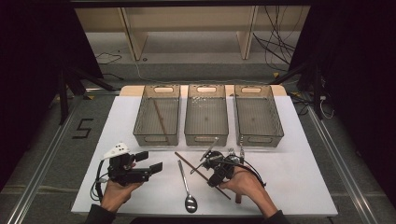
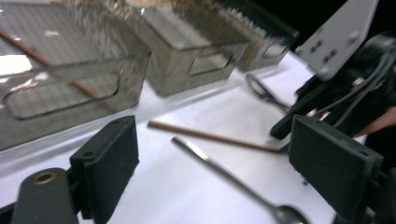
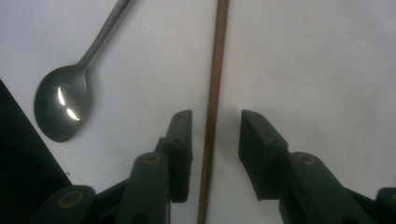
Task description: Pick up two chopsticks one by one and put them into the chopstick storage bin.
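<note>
Our right hand-held gripper [image 3: 212, 128] hangs over the chopstick [image 3: 215, 93] on the white bench [image 3: 317, 60], jaws apart on either side of it, pads not yet touching the wood. A spoon [image 3: 63, 100] lies just beside. Our left hand-held gripper [image 2: 212, 161] stands wide open and empty. Three bins [image 1: 206, 116] sit farther back, the left one holding another chopstick [image 1: 160, 119].

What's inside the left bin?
One brown chopstick lies slanted in the left bin. Its near end blurs behind the bin's ribbed front wall; nothing else shows inside.
</note>
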`<move>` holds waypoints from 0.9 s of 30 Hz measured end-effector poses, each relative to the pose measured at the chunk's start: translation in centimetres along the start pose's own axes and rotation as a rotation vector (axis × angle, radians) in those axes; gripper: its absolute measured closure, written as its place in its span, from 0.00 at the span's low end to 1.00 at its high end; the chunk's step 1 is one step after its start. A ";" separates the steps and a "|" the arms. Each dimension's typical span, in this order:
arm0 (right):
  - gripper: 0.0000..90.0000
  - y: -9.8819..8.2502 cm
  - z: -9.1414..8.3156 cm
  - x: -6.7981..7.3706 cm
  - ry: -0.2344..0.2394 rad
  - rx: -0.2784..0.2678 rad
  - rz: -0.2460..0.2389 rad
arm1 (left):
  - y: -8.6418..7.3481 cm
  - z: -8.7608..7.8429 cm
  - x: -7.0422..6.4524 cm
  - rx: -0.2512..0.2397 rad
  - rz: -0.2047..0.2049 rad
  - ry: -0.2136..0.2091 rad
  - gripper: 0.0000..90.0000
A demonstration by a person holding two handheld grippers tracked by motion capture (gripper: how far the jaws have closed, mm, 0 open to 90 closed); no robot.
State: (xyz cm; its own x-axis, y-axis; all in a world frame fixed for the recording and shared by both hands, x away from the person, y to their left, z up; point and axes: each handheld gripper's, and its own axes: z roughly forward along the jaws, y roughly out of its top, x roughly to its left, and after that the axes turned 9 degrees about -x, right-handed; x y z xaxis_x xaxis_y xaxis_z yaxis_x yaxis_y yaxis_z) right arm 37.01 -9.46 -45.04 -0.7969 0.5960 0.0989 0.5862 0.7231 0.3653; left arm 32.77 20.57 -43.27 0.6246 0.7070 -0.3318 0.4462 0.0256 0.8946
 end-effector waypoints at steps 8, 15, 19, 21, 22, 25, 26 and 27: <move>0.84 0.2 0.6 0.2 -0.018 0.041 -0.027 | -0.8 0.1 -0.1 0.018 0.010 0.014 0.17; 0.90 0.4 0.9 0.4 -0.045 0.062 -0.045 | -0.8 -0.2 -0.1 0.004 0.004 0.020 0.18; 0.92 0.6 1.0 0.7 -0.065 0.078 -0.063 | -1.0 -0.1 -0.1 0.010 0.002 0.021 0.17; 0.94 0.7 1.1 0.7 -0.064 0.082 -0.057 | -1.1 0.0 -0.2 0.014 0.004 0.020 0.18; 0.95 0.7 1.1 0.7 -0.063 0.082 -0.055 | -1.1 0.1 -0.2 0.018 0.008 0.018 0.18; 0.95 0.7 1.1 0.4 -0.045 0.078 -0.042 | -1.2 0.2 -0.3 0.018 0.013 0.016 0.18; 0.95 0.6 1.0 0.2 -0.038 0.075 -0.037 | -1.2 0.2 -0.3 0.020 0.015 0.015 0.18; 0.95 0.6 1.0 0.1 -0.032 0.071 -0.037 | -1.2 0.2 -0.3 0.024 0.017 0.013 0.18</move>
State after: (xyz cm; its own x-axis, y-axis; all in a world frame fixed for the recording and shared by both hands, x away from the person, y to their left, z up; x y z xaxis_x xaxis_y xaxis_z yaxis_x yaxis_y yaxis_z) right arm 37.44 -8.62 -45.77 -0.8140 0.5782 0.0560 0.5658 0.7673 0.3017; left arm 32.15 20.15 -44.29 0.6240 0.7161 -0.3127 0.4508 -0.0030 0.8926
